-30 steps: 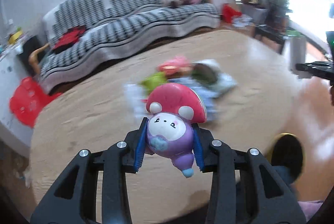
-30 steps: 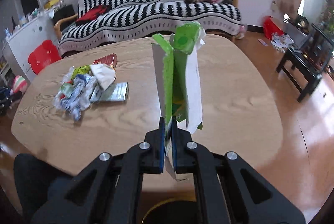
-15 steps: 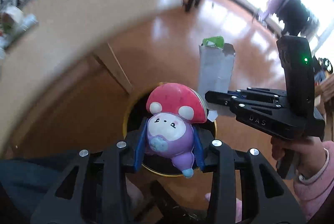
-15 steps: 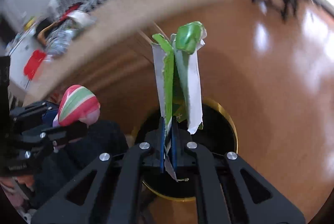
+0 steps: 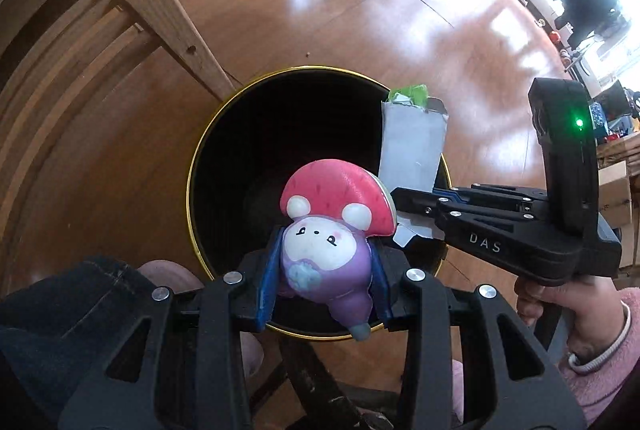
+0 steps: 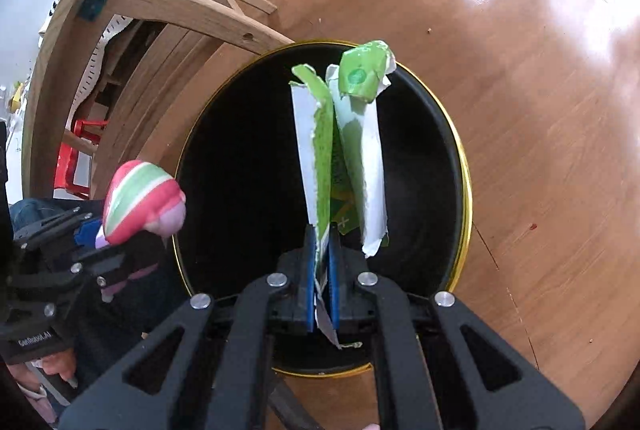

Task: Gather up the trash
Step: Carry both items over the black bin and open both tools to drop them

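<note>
My left gripper [image 5: 324, 270] is shut on a squishy mushroom toy [image 5: 332, 226] with a red cap and purple body, held over the near rim of a black bin [image 5: 240, 149] with a gold rim. My right gripper [image 6: 322, 258] is shut on a torn green and white carton [image 6: 340, 149], held upright over the bin's opening [image 6: 248, 169]. In the left wrist view the right gripper [image 5: 416, 201] and its carton [image 5: 412, 145] hang over the bin's right rim. In the right wrist view the toy [image 6: 140, 205] sits at the bin's left edge.
The bin stands on a glossy wooden floor [image 5: 360, 9] beside the wooden table's leg and frame [image 5: 160, 1]. A red stool [image 6: 76, 157] shows under the table. My dark trouser leg [image 5: 60, 310] is at the lower left.
Both grippers swung down from above the table to over the bin on the floor, keeping hold of the toy and the carton. Both now hang closer over the bin's opening.
</note>
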The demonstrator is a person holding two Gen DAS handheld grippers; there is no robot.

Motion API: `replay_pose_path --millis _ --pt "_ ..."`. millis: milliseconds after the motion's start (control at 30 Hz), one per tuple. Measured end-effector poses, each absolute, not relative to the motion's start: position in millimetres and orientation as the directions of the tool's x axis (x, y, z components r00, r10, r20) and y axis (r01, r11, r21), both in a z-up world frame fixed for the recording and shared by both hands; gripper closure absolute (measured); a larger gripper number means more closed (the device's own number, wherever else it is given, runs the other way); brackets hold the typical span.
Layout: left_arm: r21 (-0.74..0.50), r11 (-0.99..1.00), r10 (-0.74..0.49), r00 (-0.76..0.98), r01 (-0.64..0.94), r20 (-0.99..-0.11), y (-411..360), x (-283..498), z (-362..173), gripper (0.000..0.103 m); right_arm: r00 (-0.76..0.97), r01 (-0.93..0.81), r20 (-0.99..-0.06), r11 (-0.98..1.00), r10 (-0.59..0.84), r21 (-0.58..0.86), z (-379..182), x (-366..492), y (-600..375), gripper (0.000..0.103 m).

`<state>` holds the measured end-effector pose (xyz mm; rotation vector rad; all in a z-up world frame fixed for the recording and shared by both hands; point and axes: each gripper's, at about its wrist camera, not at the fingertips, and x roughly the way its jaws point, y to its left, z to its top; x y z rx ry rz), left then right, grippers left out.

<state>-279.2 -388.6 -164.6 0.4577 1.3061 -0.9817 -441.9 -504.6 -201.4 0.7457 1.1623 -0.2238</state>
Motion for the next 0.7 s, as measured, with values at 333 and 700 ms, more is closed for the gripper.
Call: replay_pose_path --millis 333,700 --pt "-0.236 0.555 -0.351 -0.033 0.798 -0.936 -383 -280 -162 0.065 0.415 0.532 -0.89 0.742 0.191 0.408 -194 -436 -503 0.096" --pt "-0.211 0.59 -0.376 0.034 0.779 -0.926 -372 -288 -147 0.024 0.517 0.564 -0.836 0.662 0.181 0.493 -172 -451 -522 0.017"
